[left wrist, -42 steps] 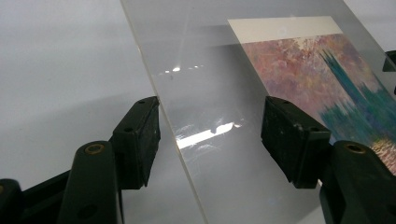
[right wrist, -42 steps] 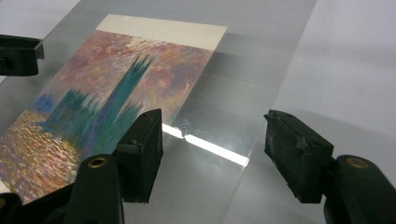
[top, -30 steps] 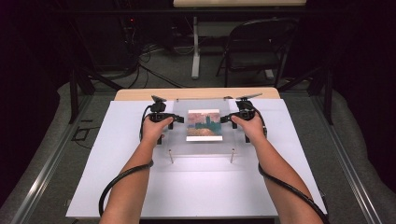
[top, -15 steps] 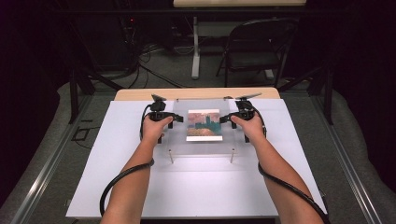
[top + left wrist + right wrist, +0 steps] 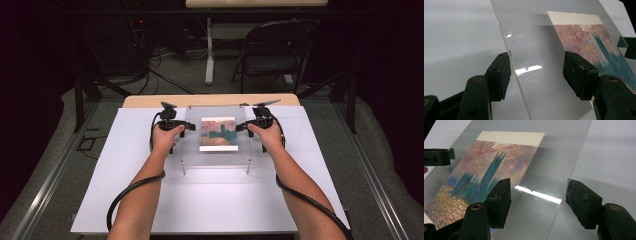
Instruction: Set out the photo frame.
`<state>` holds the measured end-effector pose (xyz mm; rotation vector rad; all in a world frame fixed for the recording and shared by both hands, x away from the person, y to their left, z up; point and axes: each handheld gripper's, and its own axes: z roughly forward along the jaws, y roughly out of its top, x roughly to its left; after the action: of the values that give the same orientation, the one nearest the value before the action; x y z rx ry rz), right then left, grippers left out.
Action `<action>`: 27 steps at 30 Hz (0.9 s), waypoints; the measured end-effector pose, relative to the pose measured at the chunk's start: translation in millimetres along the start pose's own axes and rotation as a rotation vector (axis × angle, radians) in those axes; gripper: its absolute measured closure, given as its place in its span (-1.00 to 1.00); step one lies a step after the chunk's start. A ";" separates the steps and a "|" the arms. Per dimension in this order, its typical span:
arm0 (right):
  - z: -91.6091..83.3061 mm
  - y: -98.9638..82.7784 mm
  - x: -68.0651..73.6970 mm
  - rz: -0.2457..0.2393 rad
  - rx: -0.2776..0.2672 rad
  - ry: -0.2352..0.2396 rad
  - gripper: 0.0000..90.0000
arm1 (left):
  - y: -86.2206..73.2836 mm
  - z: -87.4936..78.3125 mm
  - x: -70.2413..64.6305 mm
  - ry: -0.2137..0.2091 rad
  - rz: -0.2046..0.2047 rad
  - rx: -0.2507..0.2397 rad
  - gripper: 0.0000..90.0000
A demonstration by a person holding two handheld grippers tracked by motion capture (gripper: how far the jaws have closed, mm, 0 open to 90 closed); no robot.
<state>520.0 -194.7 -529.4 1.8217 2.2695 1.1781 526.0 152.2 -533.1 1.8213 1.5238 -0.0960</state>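
At the clear sheet's (image 5: 218, 156) side edges, left tool (image 5: 537, 72) and right tool (image 5: 539, 200) spread, just straddling.

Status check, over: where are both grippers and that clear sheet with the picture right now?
Left gripper open, jaws just closing, straddling clear sheet edge. Right gripper open, straddling opposite edge. Painted picture under the sheet, sheet on standoffs. Nothing in the way.
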 end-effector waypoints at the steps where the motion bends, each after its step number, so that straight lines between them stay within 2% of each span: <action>1: 0.1 -0.2 0.0 -0.001 -0.004 0.001 -0.19 | 0.1 -0.1 -0.1 0.000 0.000 0.001 -0.12; 16: -0.9 -0.5 0.4 -0.015 -0.012 0.002 -0.19 | 1.0 -2.3 1.5 -0.007 -0.004 -0.001 -0.06; 18: -1.4 -0.6 0.9 -0.016 -0.016 0.002 -0.19 | 1.1 -2.5 0.3 -0.012 -0.014 -0.006 -0.06; 27: -5.7 -1.2 4.0 -0.031 -0.027 -0.004 -0.19 | 1.6 -7.0 -1.1 -0.015 0.000 -0.012 -0.04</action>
<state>515.3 -194.5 -524.2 1.7719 2.2589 1.1934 524.4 155.3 -526.8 1.8068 1.5113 -0.0998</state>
